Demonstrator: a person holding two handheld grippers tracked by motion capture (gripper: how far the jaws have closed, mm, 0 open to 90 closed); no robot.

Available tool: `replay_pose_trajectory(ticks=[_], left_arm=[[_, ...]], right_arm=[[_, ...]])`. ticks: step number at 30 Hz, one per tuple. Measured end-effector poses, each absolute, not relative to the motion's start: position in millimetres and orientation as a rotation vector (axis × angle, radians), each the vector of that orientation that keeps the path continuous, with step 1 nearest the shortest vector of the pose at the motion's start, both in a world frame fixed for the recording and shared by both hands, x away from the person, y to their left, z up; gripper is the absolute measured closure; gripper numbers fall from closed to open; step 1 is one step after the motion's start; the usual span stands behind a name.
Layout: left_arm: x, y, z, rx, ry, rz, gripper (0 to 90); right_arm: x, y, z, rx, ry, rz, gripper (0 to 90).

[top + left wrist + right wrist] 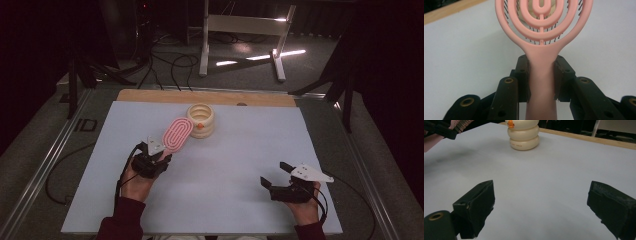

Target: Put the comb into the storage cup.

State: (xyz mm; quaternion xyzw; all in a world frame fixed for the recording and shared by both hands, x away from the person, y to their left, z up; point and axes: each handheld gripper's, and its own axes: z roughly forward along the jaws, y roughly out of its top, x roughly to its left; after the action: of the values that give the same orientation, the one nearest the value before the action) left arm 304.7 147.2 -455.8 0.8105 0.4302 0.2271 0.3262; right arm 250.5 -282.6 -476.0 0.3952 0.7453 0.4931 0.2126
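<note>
Near edge, about 5 o'clock on the table: right gripper (274,176) low over the pale blue-grey table sheet (240,150), jaws spread wide with nothing between them; in the right gripper view only bare sheet lies in the gap.

About 8 o'clock: left gripper (159,159), jaws clamped on the handle of the pink plastic hairbrush with concentric oval ribs (541,32). In the left gripper view both pads press the handle's sides just below the head.

Key relation: the brush's long axis runs from the left jaws toward 1 o'clock, its head tip just beside, perhaps over, the rim of the cream ringed holder with an orange spot (200,120), which stands at about 12 o'clock. Judged: the left hand is much the nearer to that holder; the right is well apart.

Hard to tell: whether the brush head touches the rim. Bristles face down, mostly hidden. The holder's inside is dim; its top is cut off in the right gripper view.
</note>
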Motion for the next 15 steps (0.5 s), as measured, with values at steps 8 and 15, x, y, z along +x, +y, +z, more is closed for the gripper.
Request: replay_pose_trajectory(ticks=[8, 15], left_arm=[[300.5, 146.9, -450.2, 2.097, 1.093, 0.628, 69.9], [297.1, 146.1, -447.0, 2.068, 1.077, 0.638, 69.9]], right_arm=[[252.1, -282.8, -475.2, 1.122, 2.071, 1.413, 7.6], [255.6, -282.3, -470.2, 1.150, 2.094, 1.426, 7.3]])
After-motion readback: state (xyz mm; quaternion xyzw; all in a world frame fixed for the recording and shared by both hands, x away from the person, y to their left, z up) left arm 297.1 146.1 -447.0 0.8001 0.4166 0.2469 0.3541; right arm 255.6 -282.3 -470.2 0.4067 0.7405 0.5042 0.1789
